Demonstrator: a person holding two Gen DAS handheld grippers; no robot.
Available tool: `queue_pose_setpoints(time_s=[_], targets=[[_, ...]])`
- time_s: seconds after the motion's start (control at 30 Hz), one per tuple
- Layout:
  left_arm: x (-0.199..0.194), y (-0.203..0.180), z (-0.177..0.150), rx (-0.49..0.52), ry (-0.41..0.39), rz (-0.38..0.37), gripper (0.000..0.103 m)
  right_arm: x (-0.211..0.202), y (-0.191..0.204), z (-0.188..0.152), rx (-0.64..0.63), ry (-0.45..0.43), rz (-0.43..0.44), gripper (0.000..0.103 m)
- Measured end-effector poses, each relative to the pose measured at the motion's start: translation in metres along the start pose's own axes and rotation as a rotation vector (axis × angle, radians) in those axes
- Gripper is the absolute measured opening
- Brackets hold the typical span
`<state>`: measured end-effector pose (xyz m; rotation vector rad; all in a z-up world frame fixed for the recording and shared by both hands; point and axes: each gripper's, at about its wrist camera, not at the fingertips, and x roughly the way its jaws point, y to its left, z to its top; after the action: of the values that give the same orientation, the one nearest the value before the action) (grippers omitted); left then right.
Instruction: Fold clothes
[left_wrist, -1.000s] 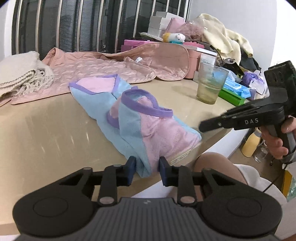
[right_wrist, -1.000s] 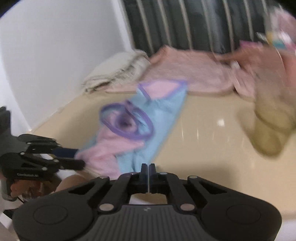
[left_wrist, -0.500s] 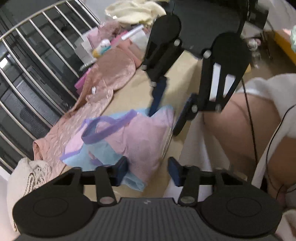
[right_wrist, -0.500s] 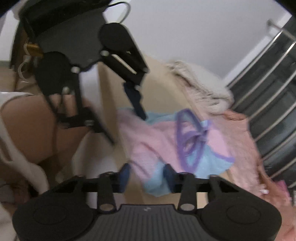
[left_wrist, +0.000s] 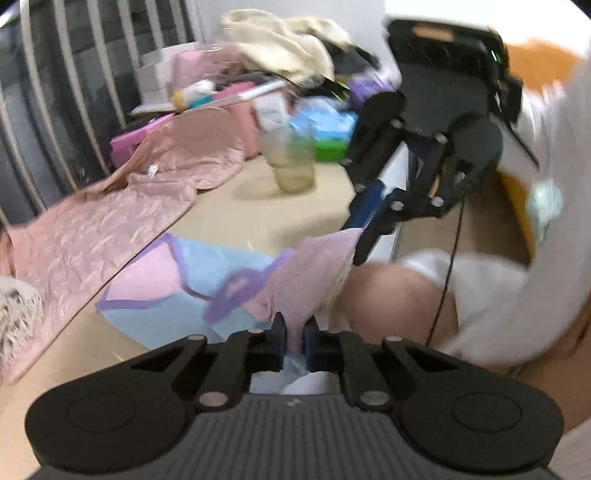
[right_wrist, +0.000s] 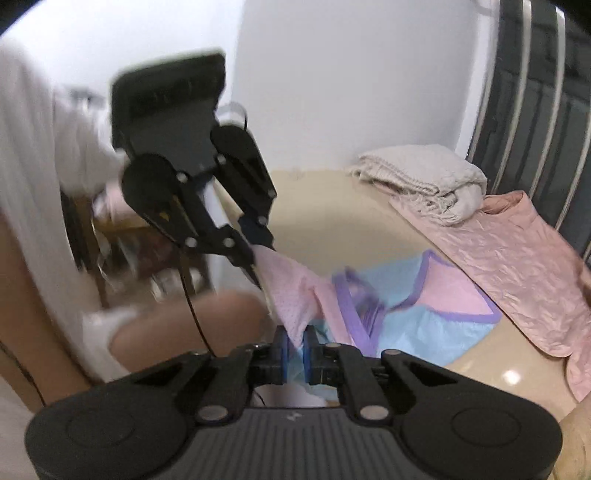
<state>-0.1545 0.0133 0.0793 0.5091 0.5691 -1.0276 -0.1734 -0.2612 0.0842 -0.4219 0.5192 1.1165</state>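
I have the left gripper (left_wrist: 294, 338) clamped on the near hem of the pink, blue and purple garment (left_wrist: 221, 280); its jaws have just been closing, cloth between them. The right gripper (right_wrist: 294, 347) has likewise just closed and pinches the same hem at the other corner. The pink cloth rises in a slack span between the two pairs of jaws, at the table (left_wrist: 258, 218) edge, while the rest lies on the tabletop ahead.

Beyond my jaws the beige top is bare up to a cloudy glass (left_wrist: 291, 162), a quilted pink cloth (left_wrist: 110, 221) and a folded cream knit (right_wrist: 424, 177).

Motion blur smears the clutter behind the glass, and I cannot make out the hem's underside behind the gripper bodies.
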Motion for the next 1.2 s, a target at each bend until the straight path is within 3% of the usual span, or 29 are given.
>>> queue_pose_setpoints(time_s=[0.1, 0.17, 0.3, 0.37, 0.47, 0.5, 0.6, 0.67, 0.77, 0.9, 0.93, 1.0, 1.03, 1.1, 1.2], targets=[[0.015, 0.054, 0.008, -0.17, -0.016, -0.063, 0.009, 0.012, -0.044, 0.013, 0.078, -0.018, 0.004, 0.008], [0.029, 0.089, 0.006, -0.319, -0.042, -0.057, 0.01, 0.029, -0.071, 0.016, 0.119, -0.012, -0.045, 0.008], [0.062, 0.145, -0.01, -0.653, -0.035, 0.095, 0.02, 0.074, -0.118, 0.008, 0.276, 0.012, -0.211, 0.015], [0.062, 0.154, -0.021, -0.773, -0.042, 0.146, 0.032, 0.08, -0.125, 0.001, 0.34, 0.012, -0.301, 0.015], [0.037, 0.138, -0.029, -0.807, -0.1, 0.143, 0.036, 0.052, -0.118, -0.01, 0.39, -0.109, -0.35, 0.022], [0.029, 0.127, -0.029, -0.805, -0.115, 0.175, 0.038, 0.04, -0.114, -0.013, 0.426, -0.152, -0.346, 0.022], [0.017, 0.086, -0.024, -0.745, -0.186, 0.195, 0.044, 0.022, -0.095, -0.023, 0.522, -0.241, -0.24, 0.022], [0.035, 0.07, -0.02, -0.71, -0.142, 0.263, 0.042, 0.042, -0.076, -0.026, 0.489, -0.202, -0.187, 0.02], [0.061, 0.055, -0.022, -0.698, -0.025, 0.394, 0.025, 0.08, -0.062, -0.033, 0.436, -0.107, -0.256, 0.021], [0.051, 0.044, -0.03, -0.728, -0.042, 0.433, 0.033, 0.081, -0.065, -0.04, 0.538, -0.111, -0.247, 0.024], [0.048, 0.046, -0.03, -0.732, -0.047, 0.428, 0.039, 0.075, -0.066, -0.038, 0.56, -0.133, -0.256, 0.025], [0.045, 0.057, -0.027, -0.749, -0.056, 0.418, 0.042, 0.067, -0.068, -0.034, 0.549, -0.174, -0.261, 0.041], [0.044, 0.063, -0.026, -0.757, -0.06, 0.413, 0.042, 0.073, -0.069, -0.031, 0.514, -0.124, -0.269, 0.051], [0.042, 0.087, -0.019, -0.796, -0.066, 0.428, 0.042, 0.085, -0.076, -0.021, 0.435, -0.006, -0.3, 0.044], [0.045, 0.135, -0.004, -0.858, -0.054, 0.475, 0.042, 0.074, -0.101, 0.004, 0.501, -0.049, -0.34, 0.043]])
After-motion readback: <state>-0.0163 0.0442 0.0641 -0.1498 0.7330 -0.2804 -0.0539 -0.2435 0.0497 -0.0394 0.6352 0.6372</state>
